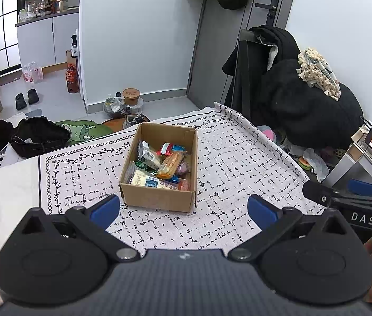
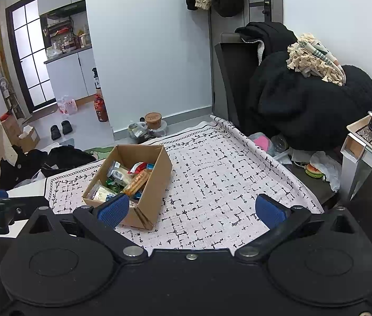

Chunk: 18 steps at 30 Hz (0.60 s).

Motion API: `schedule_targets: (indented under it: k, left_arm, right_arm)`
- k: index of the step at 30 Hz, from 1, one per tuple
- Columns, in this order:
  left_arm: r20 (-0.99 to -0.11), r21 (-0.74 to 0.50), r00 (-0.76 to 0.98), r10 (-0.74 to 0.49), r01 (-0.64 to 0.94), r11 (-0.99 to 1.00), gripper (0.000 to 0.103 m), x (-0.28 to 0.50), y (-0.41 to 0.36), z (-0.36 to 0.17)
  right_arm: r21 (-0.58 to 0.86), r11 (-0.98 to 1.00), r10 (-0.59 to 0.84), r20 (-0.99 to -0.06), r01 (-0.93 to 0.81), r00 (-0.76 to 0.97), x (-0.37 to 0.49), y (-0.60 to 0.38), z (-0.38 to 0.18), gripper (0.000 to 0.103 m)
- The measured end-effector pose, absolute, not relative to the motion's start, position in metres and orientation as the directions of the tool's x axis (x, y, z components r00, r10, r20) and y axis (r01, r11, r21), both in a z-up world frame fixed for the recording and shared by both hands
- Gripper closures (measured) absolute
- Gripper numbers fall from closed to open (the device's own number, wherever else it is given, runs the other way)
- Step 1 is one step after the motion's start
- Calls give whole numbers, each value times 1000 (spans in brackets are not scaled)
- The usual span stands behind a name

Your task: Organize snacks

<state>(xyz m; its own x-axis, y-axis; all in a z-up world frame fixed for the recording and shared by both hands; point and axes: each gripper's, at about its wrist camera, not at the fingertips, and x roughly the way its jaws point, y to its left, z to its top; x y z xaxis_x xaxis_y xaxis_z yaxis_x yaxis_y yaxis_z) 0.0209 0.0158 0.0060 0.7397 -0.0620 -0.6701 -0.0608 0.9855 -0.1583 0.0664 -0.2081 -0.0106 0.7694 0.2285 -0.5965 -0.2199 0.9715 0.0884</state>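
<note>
Now, box: cardboard box [image 1: 159,179] w/ snack packets [image 1: 159,166] inside, on patterned cloth [image 1: 233,158], table.
L gripper [image 1: 183,210]: jaws apart, empty, just short of box.
R gripper [image 2: 191,209]: jaws apart, empty, box at left.

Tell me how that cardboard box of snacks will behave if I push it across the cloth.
The cardboard box looks thin-walled but low and wide, so it should slide, not tip. The patterned cloth beneath may bunch. Its load of small snack packets suggests it's fairly light.
</note>
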Motion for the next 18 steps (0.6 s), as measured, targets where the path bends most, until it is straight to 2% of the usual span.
schedule_targets:
  k: [18]
  left_arm:
    - [-671,-163,738,-64,-62,985,0,20,15,5]
  right_arm:
    - [80,972,224,-604,-222,765,67,-208,-11,0]
